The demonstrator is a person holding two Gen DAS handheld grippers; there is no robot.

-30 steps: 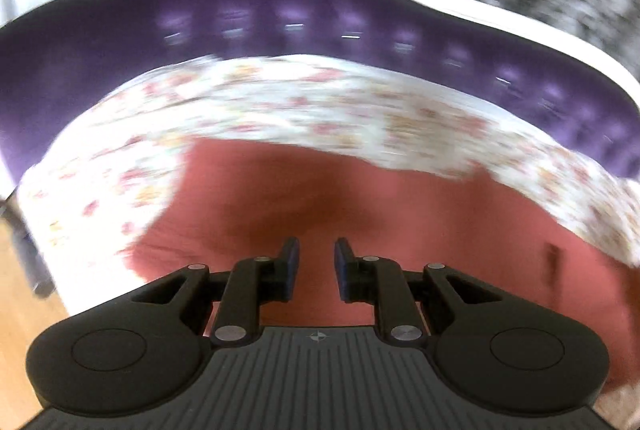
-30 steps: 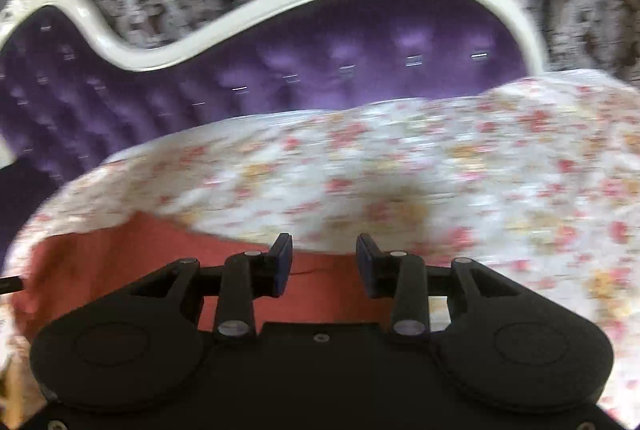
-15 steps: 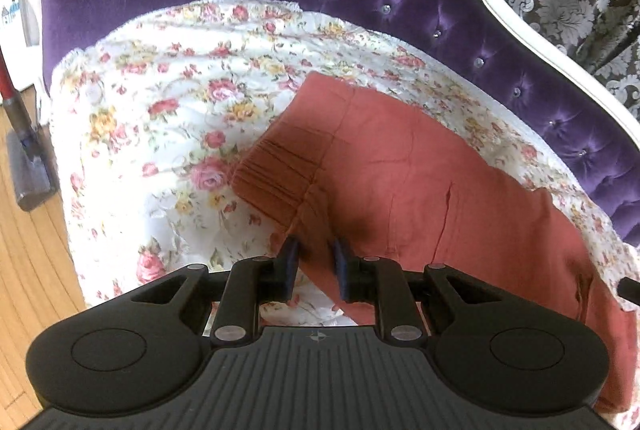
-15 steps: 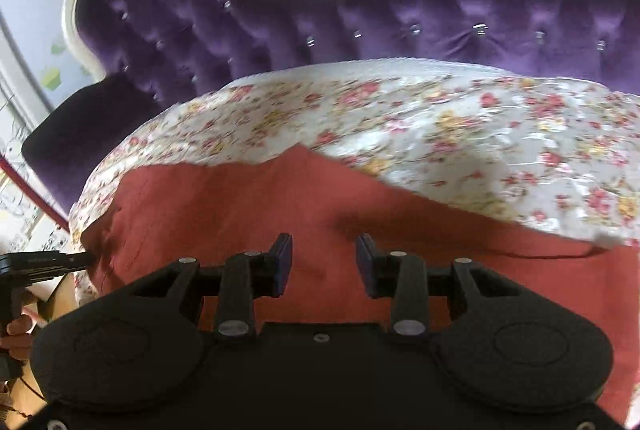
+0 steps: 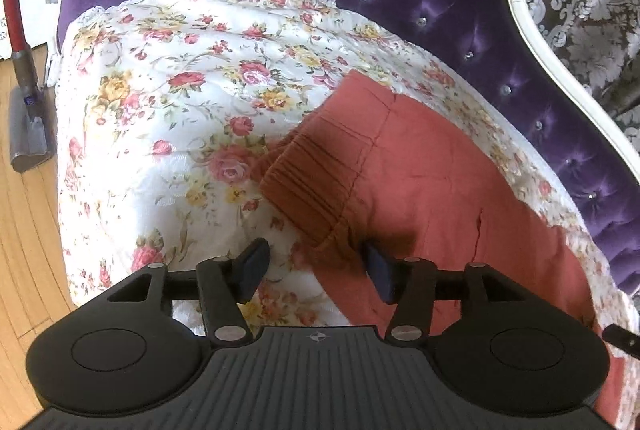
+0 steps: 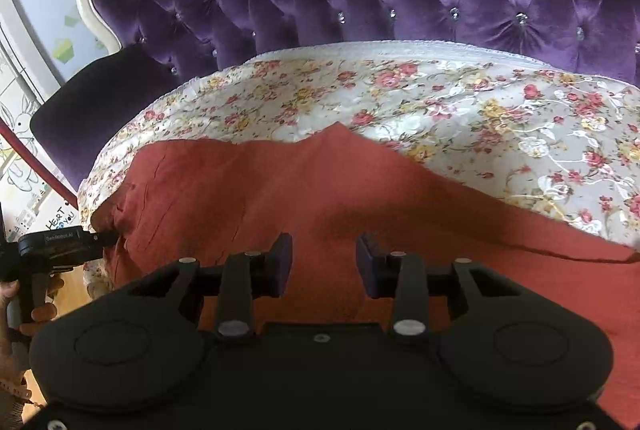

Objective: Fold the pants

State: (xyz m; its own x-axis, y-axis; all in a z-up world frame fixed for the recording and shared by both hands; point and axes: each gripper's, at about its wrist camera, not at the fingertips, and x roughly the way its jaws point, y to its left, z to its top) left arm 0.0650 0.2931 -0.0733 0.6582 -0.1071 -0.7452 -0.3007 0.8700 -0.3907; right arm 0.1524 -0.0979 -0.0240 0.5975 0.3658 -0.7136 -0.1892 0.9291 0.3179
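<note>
Rust-red pants (image 5: 436,189) lie flat on a floral cover (image 5: 168,101) over a purple sofa. Their gathered waistband (image 5: 316,169) points left in the left wrist view. My left gripper (image 5: 316,266) is open, its fingers straddling the near waistband corner without pinching it. In the right wrist view the pants (image 6: 304,197) spread across the floral cover (image 6: 480,109). My right gripper (image 6: 324,262) is open just above the cloth and holds nothing. The left gripper also shows in the right wrist view (image 6: 96,238) at the pants' left end.
The tufted purple sofa back (image 6: 320,1) with a white frame (image 5: 544,41) rises behind. Wooden floor (image 5: 24,230) and a vacuum head (image 5: 28,133) lie to the left of the seat. Patterned wallpaper (image 5: 592,9) is behind the sofa.
My left gripper opened, letting go of the waistband corner it was pinching. Both cameras pulled back and steadied. The pants now lie flat on the cover.
</note>
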